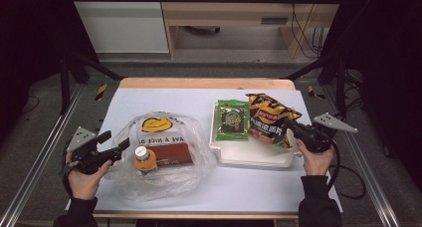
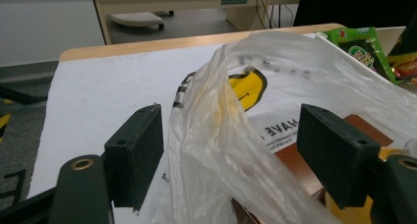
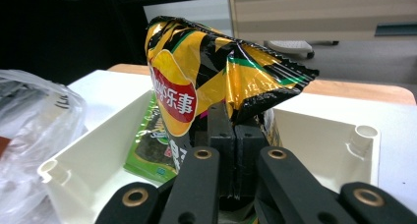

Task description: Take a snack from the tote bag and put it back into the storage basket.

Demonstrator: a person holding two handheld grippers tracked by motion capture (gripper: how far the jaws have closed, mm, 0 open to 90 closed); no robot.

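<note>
Chip bag (image 3: 206,71), long axis tilted upright over tray (image 3: 319,135) (white), right gripper (image 3: 235,130) clamping its edge

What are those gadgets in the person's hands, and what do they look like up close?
Each hand grips a black hand-held gripper: left gripper, right gripper. Each carries a grey three-cornered plate on top and ends in two flat, blocky black jaws. Brass-coloured rivets mark the jaw linkages. A black cable trails from the right one. The person wears dark long sleeves.

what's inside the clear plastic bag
Inside the bag: an orange-capped bottle and a brown box. Crumpled plastic hides the rest, so anything further inside cannot be made out.
</note>
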